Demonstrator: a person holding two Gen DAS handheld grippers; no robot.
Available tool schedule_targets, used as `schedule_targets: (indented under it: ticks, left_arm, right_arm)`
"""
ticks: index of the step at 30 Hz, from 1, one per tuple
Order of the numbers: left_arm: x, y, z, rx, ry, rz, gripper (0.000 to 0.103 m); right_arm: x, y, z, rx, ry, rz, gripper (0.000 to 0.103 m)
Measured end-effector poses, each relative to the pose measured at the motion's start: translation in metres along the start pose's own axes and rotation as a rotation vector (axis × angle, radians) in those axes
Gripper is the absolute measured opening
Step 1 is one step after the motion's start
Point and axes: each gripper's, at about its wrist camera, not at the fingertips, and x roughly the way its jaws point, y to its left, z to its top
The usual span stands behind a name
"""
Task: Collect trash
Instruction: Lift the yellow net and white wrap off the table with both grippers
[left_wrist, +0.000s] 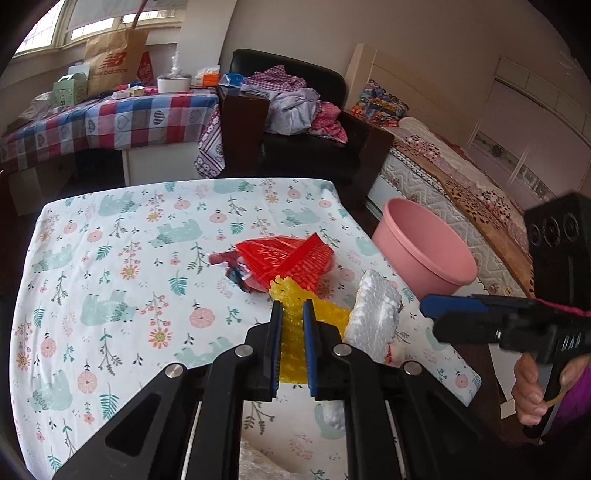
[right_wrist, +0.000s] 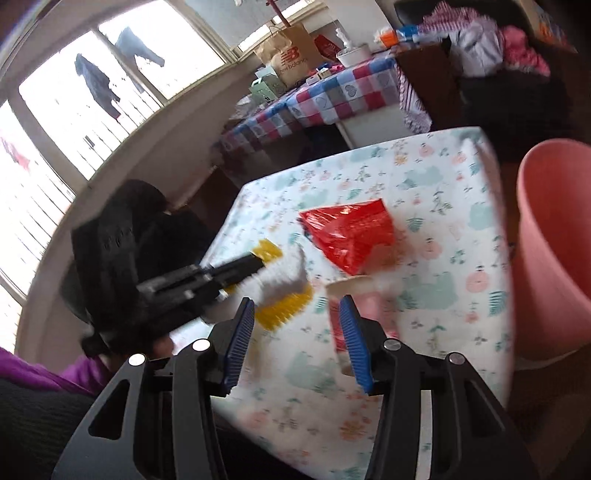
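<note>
My left gripper (left_wrist: 291, 312) is shut on a sheet of yellow bubble wrap (left_wrist: 291, 339) over the floral tablecloth (left_wrist: 129, 240). A white foam piece (left_wrist: 376, 314) rests against the wrap on its right. Behind them lies a crumpled red plastic bag (left_wrist: 291, 262). My right gripper (right_wrist: 297, 314) is open with nothing pressed between its pads. A pink paper cup (right_wrist: 369, 299) lies on the table just behind its right finger. In the right wrist view the left gripper (right_wrist: 258, 264) shows with the yellow wrap (right_wrist: 284, 310), foam (right_wrist: 284, 280) and red bag (right_wrist: 351, 236). The right gripper (left_wrist: 430, 317) enters the left wrist view from the right.
A pink basin (left_wrist: 424, 251) (right_wrist: 554, 240) stands off the table's right edge, beside a bed (left_wrist: 461, 177). A black armchair with clothes (left_wrist: 295, 103) and a cluttered checked table (left_wrist: 110, 118) stand behind. A person's hand (left_wrist: 532, 387) holds the right gripper's handle.
</note>
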Motion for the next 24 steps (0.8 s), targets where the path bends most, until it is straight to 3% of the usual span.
schedule_targets:
  ticks: [10, 12, 24]
  left_arm:
    - [0.007, -0.016, -0.006, 0.030, 0.017, -0.052, 0.010]
    - [0.011, -0.016, -0.006, 0.034, 0.026, -0.038, 0.010]
    - [0.013, 0.004, -0.004, -0.002, 0.019, 0.033, 0.010]
  right_arm:
    - [0.020, -0.013, 0.009, 0.081, 0.048, 0.048, 0.047]
    - [0.021, -0.013, 0.007, 0.075, 0.046, 0.057, 0.021]
    - [-0.019, -0.031, -0.021, 0.108, -0.012, -0.081, 0.016]
